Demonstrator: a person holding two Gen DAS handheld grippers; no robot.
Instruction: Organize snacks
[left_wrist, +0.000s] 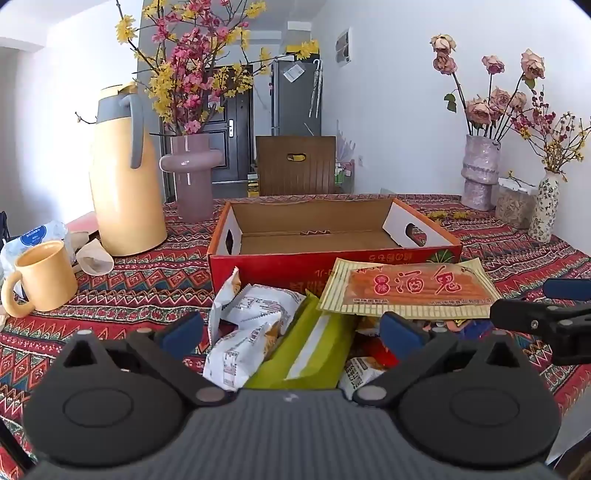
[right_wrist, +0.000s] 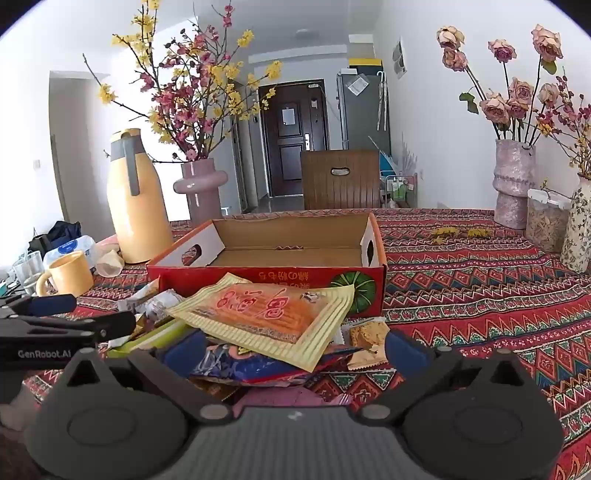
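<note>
Both left tongs (left_wrist: 291, 328) and right tongs (right_wrist: 295, 350) gape fully, empty, over the heaped foil-and-paper snack packets (left_wrist: 266, 332); the empty red cardboard box (left_wrist: 332, 240) waits just beyond on the tabletop (right_wrist: 480, 295), presumably their destination.

- The cardboard box (left_wrist: 332, 236) showed raw brown matt board inside and a glossy red printed skin outside.
- The tablecloth (right_wrist: 480, 295) looked like woven cloth, matt and patterned.
- The orange snack packet (left_wrist: 406, 288) was shiny plastic film, as were the white wrappers (left_wrist: 251, 325).
- The yellow jug (left_wrist: 125, 184) had a smooth satin shell with a matt grey handle.
- The mug (left_wrist: 44, 277) looked glazed and smooth.
- The pink vase (left_wrist: 192, 173) gleamed; the rose vase (right_wrist: 513, 184) was rough and speckled.
- The gripper fingers (left_wrist: 402, 328) carried matt blue pads on black plastic.
</note>
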